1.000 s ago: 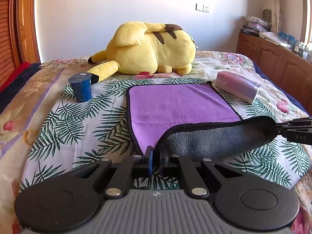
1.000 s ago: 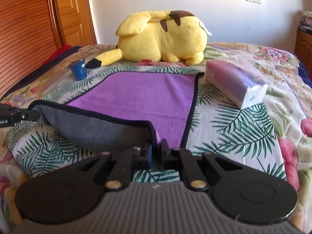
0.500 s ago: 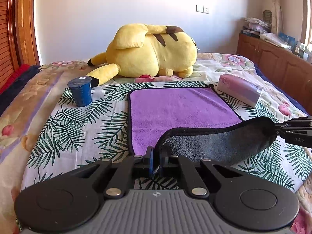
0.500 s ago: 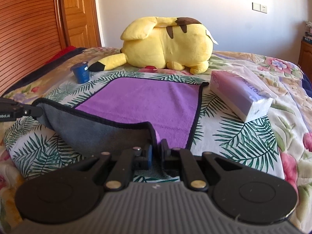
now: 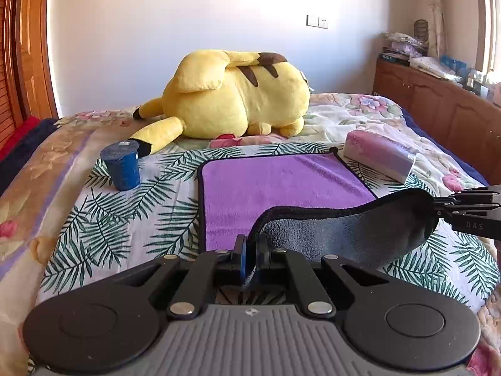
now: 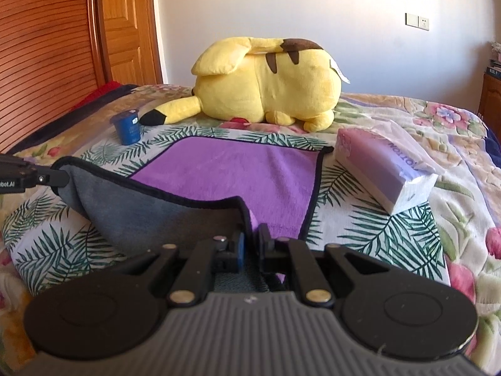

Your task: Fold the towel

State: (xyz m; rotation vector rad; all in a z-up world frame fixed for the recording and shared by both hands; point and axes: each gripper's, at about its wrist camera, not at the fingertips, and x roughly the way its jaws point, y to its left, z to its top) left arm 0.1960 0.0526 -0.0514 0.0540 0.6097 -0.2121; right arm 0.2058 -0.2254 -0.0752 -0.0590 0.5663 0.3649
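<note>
You have raised the towel's point(image 5: 281, 185) near edge higher than a second ago, left gripper point(image 5: 249, 261) and right gripper point(image 6: 250, 246) each pinching a corner, so the fold-over is underway.

Sunlit white wall point(image 5: 188, 31), wooden cabinet point(image 5: 438, 106)

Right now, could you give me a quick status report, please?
Left gripper and right gripper shut on towel near corners. Near edge lifted, grey underside showing. Tissue pack beside far corner.
</note>
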